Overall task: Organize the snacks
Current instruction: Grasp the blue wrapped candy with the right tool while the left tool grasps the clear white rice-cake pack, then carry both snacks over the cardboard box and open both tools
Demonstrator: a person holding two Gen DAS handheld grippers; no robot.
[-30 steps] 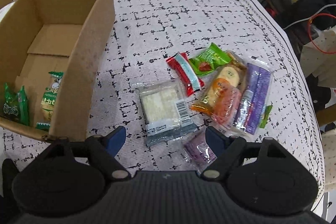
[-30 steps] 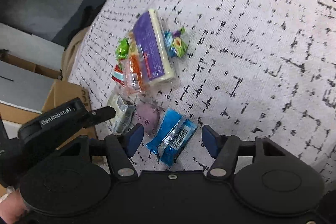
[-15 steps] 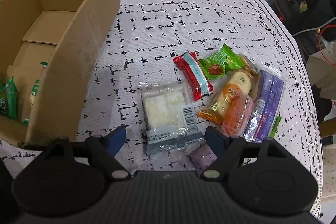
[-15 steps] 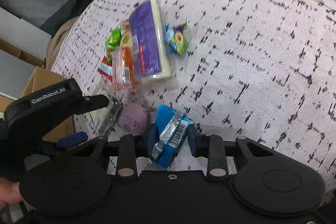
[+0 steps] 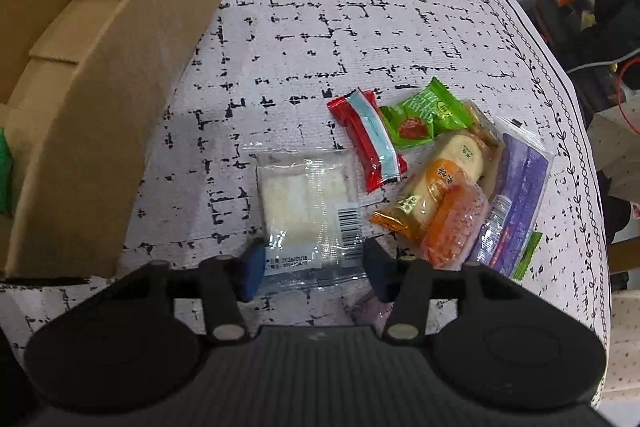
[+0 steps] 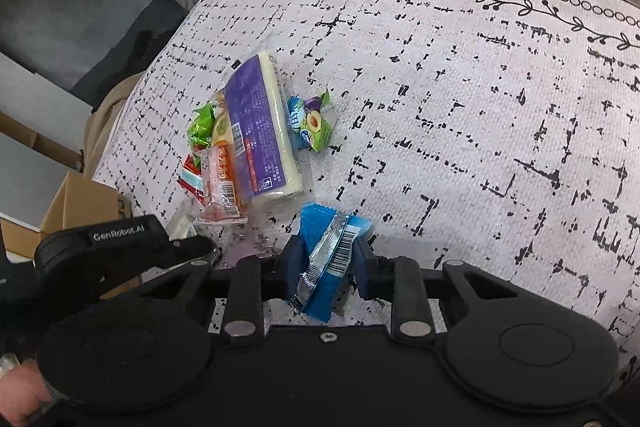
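While the cardboard box (image 5: 100, 99) stands open at my left, my left gripper (image 5: 314, 263) is closing round the near end of the clear flat packet (image 5: 308, 203) on the tablecloth (image 5: 360, 27); it looks light, soft and slippery, so I take it across its sealed edge. My right gripper (image 6: 326, 263) is closing, pinching the small blue wrapper (image 6: 328, 255), crinkly and light, at mid-length.

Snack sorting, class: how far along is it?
Done: a green packet lies in the cardboard box. In hand: the right gripper pinches the blue packet; the left gripper is closing around the clear white packet. Left: the pile around the purple packet.
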